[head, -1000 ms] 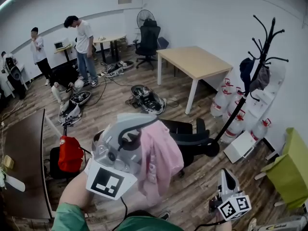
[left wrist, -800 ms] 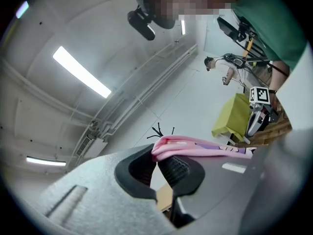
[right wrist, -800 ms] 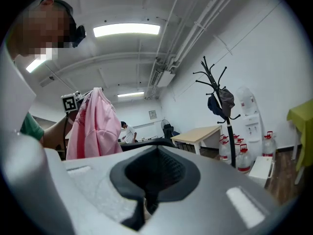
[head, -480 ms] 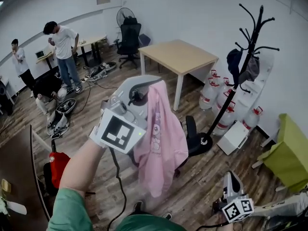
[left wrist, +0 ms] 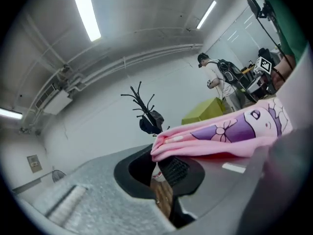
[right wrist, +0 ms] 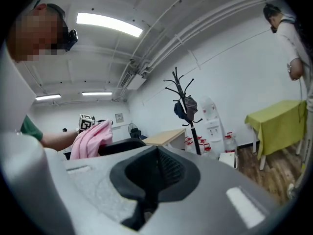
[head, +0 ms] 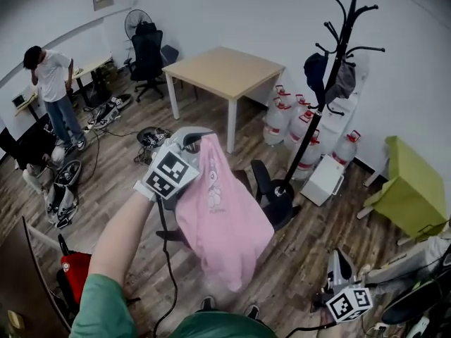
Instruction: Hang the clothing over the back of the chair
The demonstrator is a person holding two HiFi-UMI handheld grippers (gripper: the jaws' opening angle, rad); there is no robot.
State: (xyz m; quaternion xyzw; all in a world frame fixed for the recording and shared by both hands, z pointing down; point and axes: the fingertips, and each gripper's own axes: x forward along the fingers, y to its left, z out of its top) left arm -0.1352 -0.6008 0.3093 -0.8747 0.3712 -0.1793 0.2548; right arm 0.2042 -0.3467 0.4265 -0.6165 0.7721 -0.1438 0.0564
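The left gripper (head: 199, 141) is raised in the middle of the room, and its fingers are closed on the top edge of the pink clothing (head: 220, 220). The clothing hangs down from them in a loose drape, with a printed figure showing near its upper part. In the left gripper view the fingers (left wrist: 172, 166) pinch a fold of the same pink clothing (left wrist: 222, 135), whose purple bow print faces the camera.

A black chair (head: 259, 178) stands on the wooden floor right behind and below the hanging cloth, which covers most of it. Whether the cloth touches the chair cannot be made out.

The right gripper (head: 337, 260) is held low at the near right, well apart from the clothing. In its own view the right gripper (right wrist: 156, 166) has its fingers closed together with nothing between them, and the pink clothing (right wrist: 92, 139) shows off to the left.

A black coat stand (head: 330, 83) with dark garments on it rises to the right of the chair, with water jugs (head: 292, 127) against the wall behind it. A wooden table (head: 225, 69) stands farther back, and a person (head: 53, 90) stands at the far left.
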